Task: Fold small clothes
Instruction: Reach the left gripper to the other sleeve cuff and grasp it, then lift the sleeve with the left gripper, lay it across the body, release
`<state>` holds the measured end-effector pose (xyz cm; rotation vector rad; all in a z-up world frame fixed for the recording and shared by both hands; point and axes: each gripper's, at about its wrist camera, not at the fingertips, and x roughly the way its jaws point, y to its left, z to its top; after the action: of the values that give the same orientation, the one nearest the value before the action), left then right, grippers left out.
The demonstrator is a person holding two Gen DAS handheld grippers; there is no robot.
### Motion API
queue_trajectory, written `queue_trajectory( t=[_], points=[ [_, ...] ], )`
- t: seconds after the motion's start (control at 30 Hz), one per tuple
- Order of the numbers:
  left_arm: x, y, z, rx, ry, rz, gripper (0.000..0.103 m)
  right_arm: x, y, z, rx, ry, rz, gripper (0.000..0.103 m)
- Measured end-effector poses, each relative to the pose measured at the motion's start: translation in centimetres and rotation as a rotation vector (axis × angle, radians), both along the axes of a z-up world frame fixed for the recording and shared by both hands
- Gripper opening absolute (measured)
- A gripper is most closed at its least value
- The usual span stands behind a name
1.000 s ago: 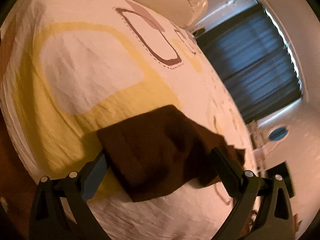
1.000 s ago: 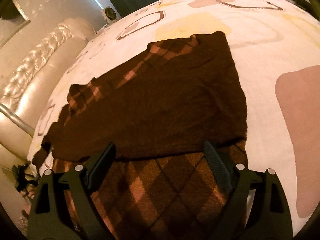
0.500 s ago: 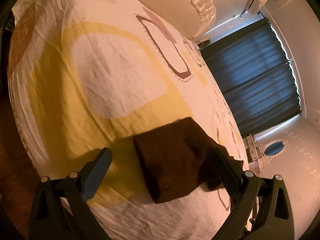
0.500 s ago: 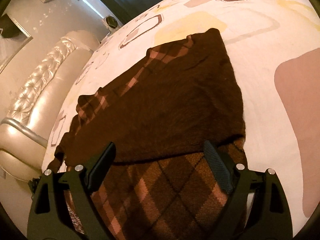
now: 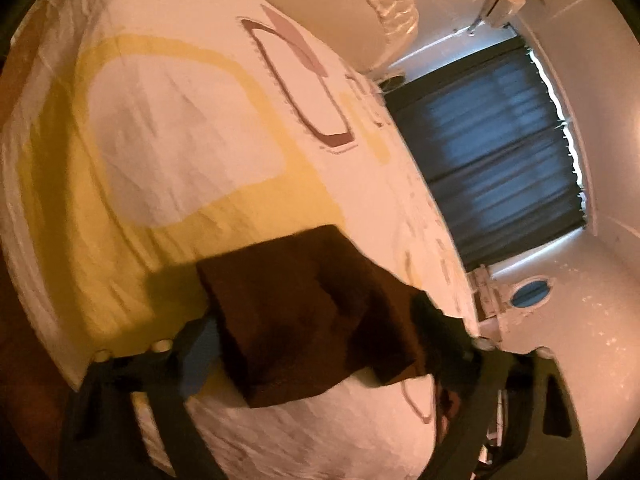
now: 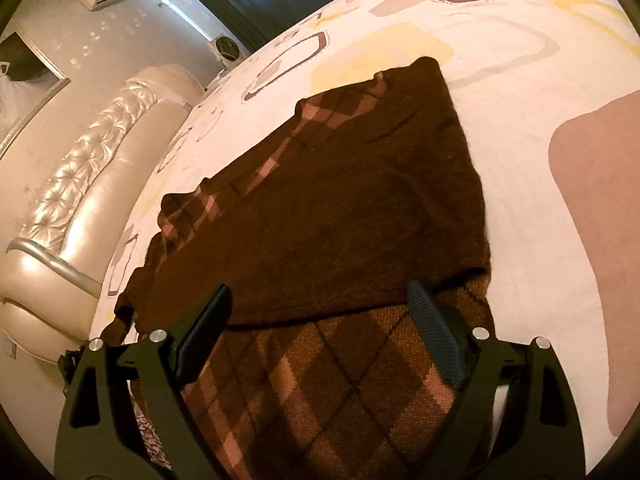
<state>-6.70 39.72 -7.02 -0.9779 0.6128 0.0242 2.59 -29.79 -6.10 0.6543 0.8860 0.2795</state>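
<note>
Closing in on the sweater (image 5: 312, 320) lying on the bed (image 5: 160, 160), the left gripper (image 5: 316, 344) is narrowing its spread fingers around a folded corner, while the right gripper (image 6: 320, 316) is hovering, fingers spread, over soft, limp knit best pinched at an edge.

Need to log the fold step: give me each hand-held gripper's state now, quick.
Left hand-held gripper: open, jaws just been closing around the brown garment.
Right hand-held gripper: open above it, holding nothing.
</note>
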Motion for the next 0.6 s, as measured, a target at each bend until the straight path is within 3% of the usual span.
queue_trajectory(
  t=[0.17,0.27,0.3,0.33,0.43,0.6],
  points=[
    [0.2,-0.5,0.5,0.077,0.059,-0.023,0.066,0.0,-0.1,0.0,0.004,-0.004,-0.001,0.089],
    [0.5,-0.3,0.7,0.119,0.124,-0.019,0.033,-0.1,-0.2,-0.1,0.010,-0.002,-0.006,0.089],
    [0.5,-0.1,0.5,0.117,0.148,-0.014,0.012,-0.2,-0.2,-0.1,0.011,-0.003,-0.006,0.089],
    [0.5,0.1,0.5,0.102,0.156,-0.015,0.006,-0.2,-0.2,-0.1,0.012,-0.004,-0.006,0.089],
    [-0.1,0.5,1.0,0.028,0.136,-0.010,0.004,-0.2,-0.4,-0.1,0.018,-0.004,-0.007,0.089],
    [0.3,-1.3,4.9,0.066,0.109,-0.050,0.004,-0.3,-0.7,-0.2,0.039,-0.010,-0.011,0.089]
  ],
)
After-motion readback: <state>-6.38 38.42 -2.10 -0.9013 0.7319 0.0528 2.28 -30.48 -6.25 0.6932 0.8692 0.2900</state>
